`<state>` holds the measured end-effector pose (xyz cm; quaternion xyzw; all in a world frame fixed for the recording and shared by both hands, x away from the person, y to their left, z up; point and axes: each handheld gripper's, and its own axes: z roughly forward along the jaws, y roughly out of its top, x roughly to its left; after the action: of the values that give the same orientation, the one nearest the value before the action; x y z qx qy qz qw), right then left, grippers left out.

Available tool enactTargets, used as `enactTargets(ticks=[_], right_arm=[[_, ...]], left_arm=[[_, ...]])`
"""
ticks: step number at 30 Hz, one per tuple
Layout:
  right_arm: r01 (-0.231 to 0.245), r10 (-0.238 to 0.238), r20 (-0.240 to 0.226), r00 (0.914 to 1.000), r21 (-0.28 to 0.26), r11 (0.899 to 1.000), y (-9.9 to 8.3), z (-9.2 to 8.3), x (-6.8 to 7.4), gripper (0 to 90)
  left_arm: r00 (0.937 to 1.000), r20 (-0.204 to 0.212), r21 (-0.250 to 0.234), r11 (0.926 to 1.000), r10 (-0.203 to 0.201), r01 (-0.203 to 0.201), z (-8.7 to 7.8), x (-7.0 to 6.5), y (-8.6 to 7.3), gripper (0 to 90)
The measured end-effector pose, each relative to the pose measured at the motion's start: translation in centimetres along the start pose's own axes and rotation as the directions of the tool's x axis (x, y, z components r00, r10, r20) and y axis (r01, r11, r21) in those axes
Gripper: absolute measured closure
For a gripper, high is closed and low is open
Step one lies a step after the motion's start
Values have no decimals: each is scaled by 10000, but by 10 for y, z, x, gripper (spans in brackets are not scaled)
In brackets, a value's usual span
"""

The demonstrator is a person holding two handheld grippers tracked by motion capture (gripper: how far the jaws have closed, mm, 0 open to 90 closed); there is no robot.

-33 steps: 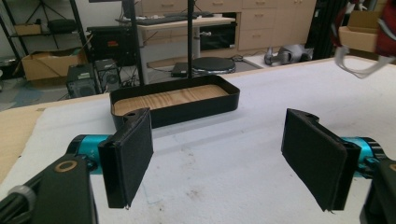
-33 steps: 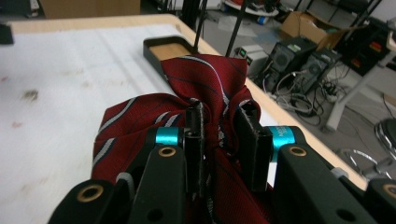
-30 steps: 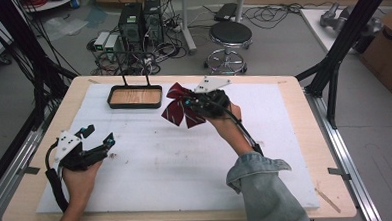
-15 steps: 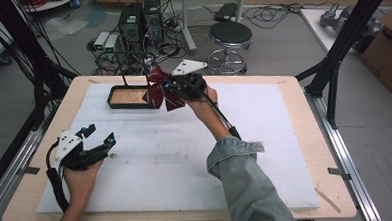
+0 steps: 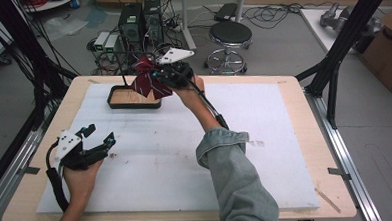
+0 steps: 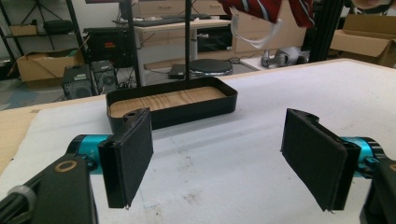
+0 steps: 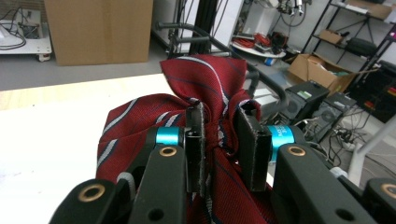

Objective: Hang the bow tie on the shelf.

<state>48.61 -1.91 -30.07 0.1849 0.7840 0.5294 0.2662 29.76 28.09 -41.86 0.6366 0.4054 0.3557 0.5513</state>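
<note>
The right claw (image 7: 218, 149) pinches a red striped bow tie (image 5: 147, 81) at its knot, held above the black wooden-bottomed tray (image 5: 133, 99). The left claw (image 5: 99, 135) gapes wide and empty, low over the white-covered table (image 5: 286, 151).

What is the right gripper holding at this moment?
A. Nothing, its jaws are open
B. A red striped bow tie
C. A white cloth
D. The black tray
B: the right gripper has its jaws pinched on the red striped bow tie, held above the black tray.
</note>
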Motion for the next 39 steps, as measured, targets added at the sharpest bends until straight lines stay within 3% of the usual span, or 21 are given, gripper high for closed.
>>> enactTargets(ticks=[8, 15, 21, 29, 39], right_arm=[[-204, 188, 675, 9975, 230, 9995, 9, 18, -15, 745], [-631, 530, 1153, 9919, 854, 9944, -3, 22, -30, 744], [-694, 515, 1380, 9891, 1279, 9894, -9, 26, -32, 744], [-820, 585, 1346, 9892, 1763, 9809, -20, 35, -31, 743], [-821, 565, 1388, 9887, 1865, 9790, -27, 47, -25, 739]], left_arm=[[10000, 5, 34, 10000, -14, 14, 0, 1, 0, 251], [10000, 13, 40, 10000, -48, 48, 0, 2, -1, 251], [10000, 7, 62, 10000, -25, 25, 0, 2, -1, 251], [10000, 29, 60, 10000, -46, 46, 0, 2, -1, 251], [10000, 54, 66, 10000, -68, 68, 0, 2, -1, 251]])
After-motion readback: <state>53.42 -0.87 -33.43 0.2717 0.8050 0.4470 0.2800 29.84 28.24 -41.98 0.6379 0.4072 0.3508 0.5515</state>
